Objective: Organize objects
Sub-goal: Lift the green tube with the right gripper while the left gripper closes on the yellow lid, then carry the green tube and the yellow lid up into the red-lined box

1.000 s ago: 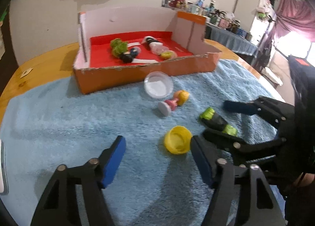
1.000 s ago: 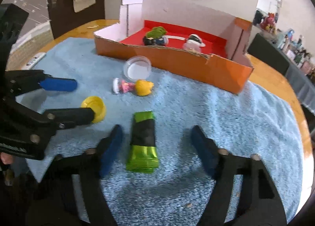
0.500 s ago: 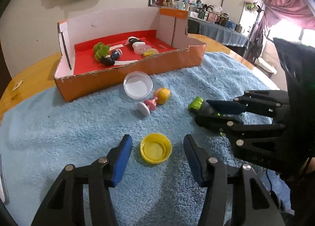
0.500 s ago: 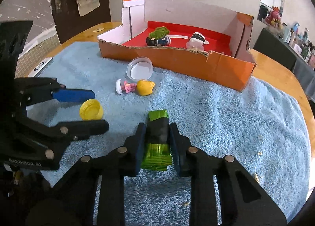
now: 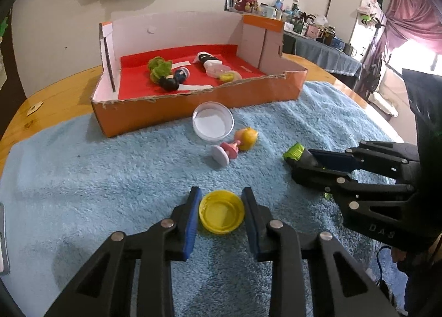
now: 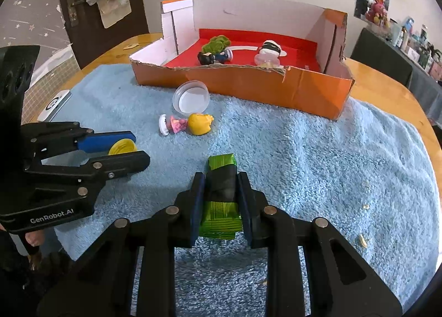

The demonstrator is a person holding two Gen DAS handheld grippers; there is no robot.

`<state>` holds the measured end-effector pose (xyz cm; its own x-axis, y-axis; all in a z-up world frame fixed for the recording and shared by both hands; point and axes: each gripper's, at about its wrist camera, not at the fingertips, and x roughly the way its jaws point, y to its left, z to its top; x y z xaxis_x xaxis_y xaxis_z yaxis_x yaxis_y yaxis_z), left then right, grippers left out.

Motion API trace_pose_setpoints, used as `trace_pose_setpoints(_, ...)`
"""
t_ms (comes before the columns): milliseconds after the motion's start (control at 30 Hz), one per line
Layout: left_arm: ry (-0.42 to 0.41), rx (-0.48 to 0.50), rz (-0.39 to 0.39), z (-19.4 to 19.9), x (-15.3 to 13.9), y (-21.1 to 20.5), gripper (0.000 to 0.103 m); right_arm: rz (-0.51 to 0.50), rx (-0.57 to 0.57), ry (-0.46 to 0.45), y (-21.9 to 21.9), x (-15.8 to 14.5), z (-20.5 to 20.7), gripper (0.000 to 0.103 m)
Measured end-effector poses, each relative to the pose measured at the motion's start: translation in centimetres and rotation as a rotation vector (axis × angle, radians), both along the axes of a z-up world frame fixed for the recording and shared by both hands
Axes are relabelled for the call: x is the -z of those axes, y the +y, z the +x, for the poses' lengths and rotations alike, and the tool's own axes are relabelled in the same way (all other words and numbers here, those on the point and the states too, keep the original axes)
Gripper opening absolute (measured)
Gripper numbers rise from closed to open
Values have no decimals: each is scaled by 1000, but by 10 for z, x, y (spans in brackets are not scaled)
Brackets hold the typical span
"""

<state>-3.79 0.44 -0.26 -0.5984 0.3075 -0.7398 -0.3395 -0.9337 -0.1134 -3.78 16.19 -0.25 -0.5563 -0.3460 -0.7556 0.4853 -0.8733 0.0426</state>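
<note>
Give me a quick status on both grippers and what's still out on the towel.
Left gripper shut on yellow cap. Right gripper shut on green packet. Clear lid and small figurine loose before orange box.

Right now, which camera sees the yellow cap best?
The left wrist view: the yellow cap sits front and centre, open side up, between its gripper's pads. The right wrist view shows only a sliver of it behind a finger.
</note>
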Motion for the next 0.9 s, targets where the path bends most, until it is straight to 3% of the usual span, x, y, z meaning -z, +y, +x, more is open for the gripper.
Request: trace_pose_setpoints(900,53,-84,58,-17,-38,-12,31,-133,45,-1,8,-38,-19,22)
